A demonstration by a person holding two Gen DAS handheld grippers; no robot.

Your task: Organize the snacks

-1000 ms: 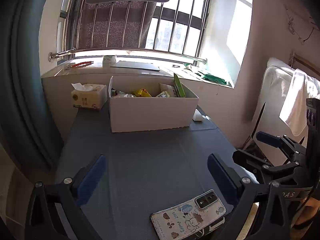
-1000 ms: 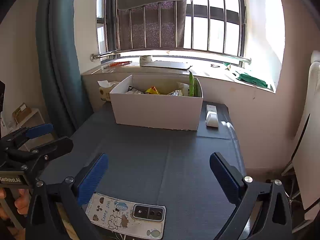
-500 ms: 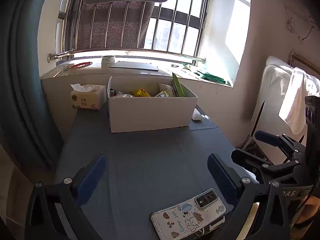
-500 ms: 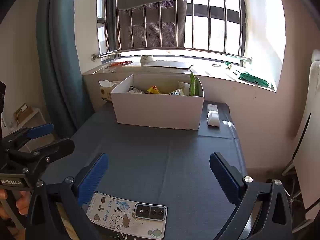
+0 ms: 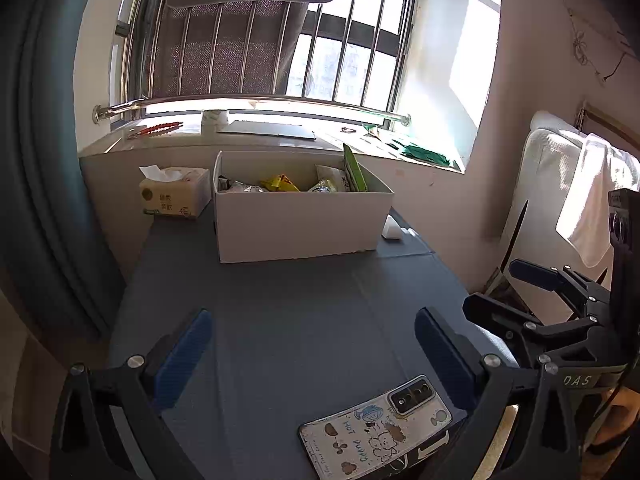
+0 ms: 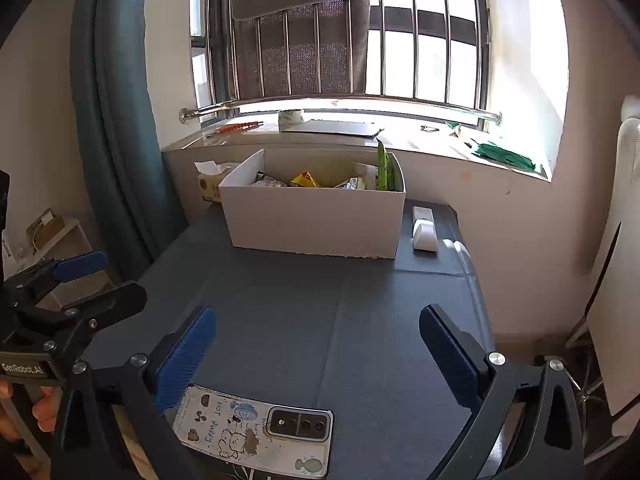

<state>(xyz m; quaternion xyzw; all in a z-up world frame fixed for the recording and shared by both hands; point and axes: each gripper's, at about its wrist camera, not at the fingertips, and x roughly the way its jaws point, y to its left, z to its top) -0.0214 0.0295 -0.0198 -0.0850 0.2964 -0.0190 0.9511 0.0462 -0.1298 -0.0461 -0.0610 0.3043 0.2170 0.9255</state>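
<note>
Left gripper [image 5: 310, 356]: jaws spread wide, nothing between them, hovering over the near end of the table [image 5: 304, 312]. Right gripper [image 6: 318, 354]: jaws likewise apart and empty, level with its partner. Left to right at the far end: tissue pack [image 5: 175, 192]; white box [image 5: 302, 216], long axis across the table, holding the snacks [image 5: 280, 183], with a green packet [image 5: 354, 168] upright against its right wall; remote [image 6: 424, 228] just beside the box. Near edge: phone [image 6: 256, 428], face down, between the two grippers. Box lies straight ahead of both, well apart; neither is clearly nearer. No snacks visible outside the box; sorting likely done or nearly so.
</note>
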